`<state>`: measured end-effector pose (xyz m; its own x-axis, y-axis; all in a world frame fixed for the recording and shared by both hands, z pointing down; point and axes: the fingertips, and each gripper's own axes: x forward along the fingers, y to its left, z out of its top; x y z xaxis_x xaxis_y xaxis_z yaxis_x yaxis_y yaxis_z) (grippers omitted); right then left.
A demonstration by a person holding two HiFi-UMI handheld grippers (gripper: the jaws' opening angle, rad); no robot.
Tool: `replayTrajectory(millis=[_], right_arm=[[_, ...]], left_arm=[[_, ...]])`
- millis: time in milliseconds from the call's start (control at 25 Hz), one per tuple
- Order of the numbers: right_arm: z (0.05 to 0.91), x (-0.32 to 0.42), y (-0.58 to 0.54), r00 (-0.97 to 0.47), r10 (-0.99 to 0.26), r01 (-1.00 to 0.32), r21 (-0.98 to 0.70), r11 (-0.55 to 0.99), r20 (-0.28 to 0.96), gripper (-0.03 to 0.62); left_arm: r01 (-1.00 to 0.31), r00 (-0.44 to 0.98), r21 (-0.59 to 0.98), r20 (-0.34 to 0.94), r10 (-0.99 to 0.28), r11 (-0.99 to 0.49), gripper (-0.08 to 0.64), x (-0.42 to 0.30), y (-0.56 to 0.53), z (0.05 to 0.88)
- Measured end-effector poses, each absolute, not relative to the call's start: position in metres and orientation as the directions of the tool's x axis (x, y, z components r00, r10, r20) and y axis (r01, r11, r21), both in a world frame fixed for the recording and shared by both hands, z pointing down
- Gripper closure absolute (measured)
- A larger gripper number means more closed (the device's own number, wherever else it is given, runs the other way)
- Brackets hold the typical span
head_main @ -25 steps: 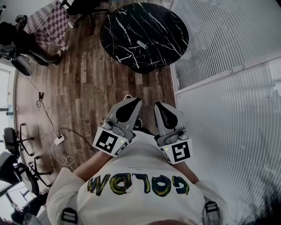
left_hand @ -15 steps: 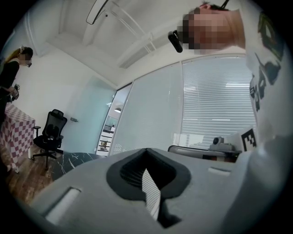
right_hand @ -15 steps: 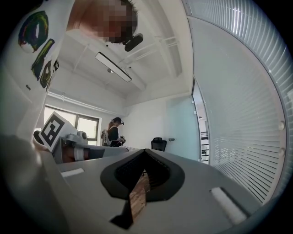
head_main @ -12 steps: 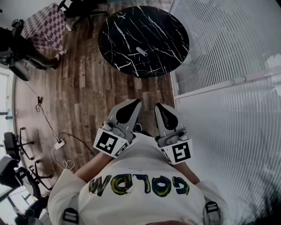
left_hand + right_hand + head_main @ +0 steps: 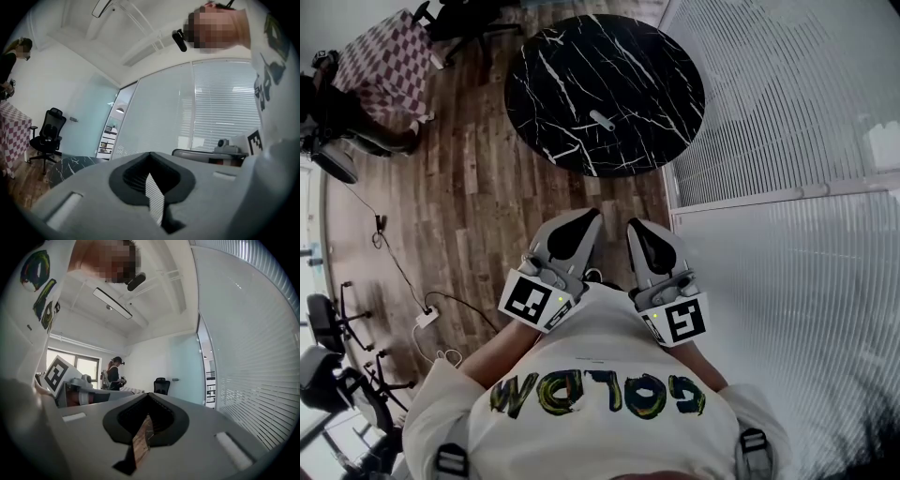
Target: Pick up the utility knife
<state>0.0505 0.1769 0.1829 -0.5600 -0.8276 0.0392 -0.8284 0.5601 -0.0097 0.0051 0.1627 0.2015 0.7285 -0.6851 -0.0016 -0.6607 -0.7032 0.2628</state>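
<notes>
Left tongs (image 5: 580, 215), right tongs (image 5: 638, 225), both closed

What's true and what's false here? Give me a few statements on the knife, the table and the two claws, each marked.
1. The knife lies on the round black table. True.
2. The right claw holds the knife. False: it is shut on nothing, close to the person's chest.
3. The left claw is shut. True.
4. Both claws hang over the table. False: they are over the wood floor, short of the table's edge.
</notes>
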Motion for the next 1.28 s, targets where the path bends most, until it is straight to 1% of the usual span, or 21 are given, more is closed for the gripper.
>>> replayTrajectory(millis=[520, 1280], right_arm=[[0.186, 0.023, 0.094, -0.534, -0.844, -0.845, -0.013, 0.534, 0.045, 0.591], [0.195, 0.003, -0.007, -0.521, -0.851, -0.853, -0.018, 0.521, 0.067, 0.591]], left_arm=[[-0.649, 0.738, 0.276, 0.0, -0.675, -0.709, 0.56, -0.027, 0.082, 0.201], [-0.632, 0.757, 0.29, 0.032, -0.652, -0.719, 0.56, -0.046, -0.021, 0.219]])
